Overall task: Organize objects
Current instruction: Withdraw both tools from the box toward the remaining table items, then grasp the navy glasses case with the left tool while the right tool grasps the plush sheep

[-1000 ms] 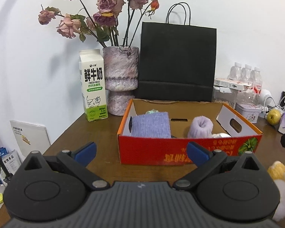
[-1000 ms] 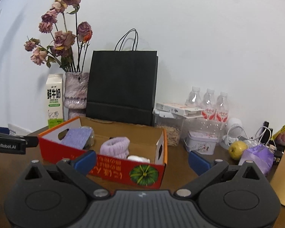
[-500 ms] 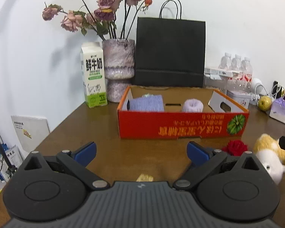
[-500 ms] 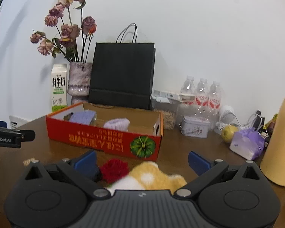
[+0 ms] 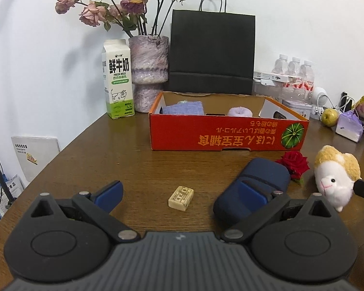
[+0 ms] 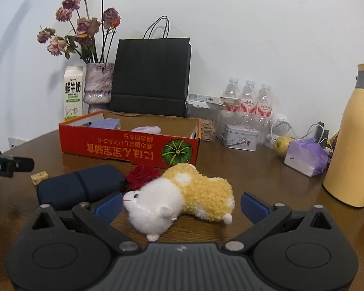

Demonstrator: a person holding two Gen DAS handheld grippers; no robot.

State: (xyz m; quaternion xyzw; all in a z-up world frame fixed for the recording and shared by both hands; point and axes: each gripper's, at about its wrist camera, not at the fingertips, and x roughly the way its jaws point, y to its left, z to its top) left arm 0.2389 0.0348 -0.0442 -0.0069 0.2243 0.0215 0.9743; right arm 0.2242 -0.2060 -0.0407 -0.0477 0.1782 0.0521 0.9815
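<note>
A red cardboard box (image 5: 228, 134) holds a purple cloth (image 5: 183, 108) and a lilac fuzzy roll (image 5: 239, 111); it also shows in the right wrist view (image 6: 128, 149). On the table in front lie a small tan block (image 5: 181, 198), a navy case (image 5: 254, 189), a red rose (image 5: 294, 163) and a white-and-yellow plush toy (image 5: 335, 180). My left gripper (image 5: 179, 195) is open, with the block between its fingers. My right gripper (image 6: 180, 205) is open around the plush toy (image 6: 182, 197), beside the case (image 6: 80, 185) and rose (image 6: 142, 173).
A milk carton (image 5: 117, 88), a vase of dried roses (image 5: 148, 72) and a black paper bag (image 5: 212, 53) stand behind the box. Water bottles (image 6: 247, 101), a tin (image 6: 240, 137), an apple (image 6: 281, 145), a purple pack (image 6: 305, 156) and a yellow flask (image 6: 354, 140) crowd the right.
Both grippers have pulled back from the box and lowered toward the table. The block, case, rose and plush toy have come into view between the fingers.
</note>
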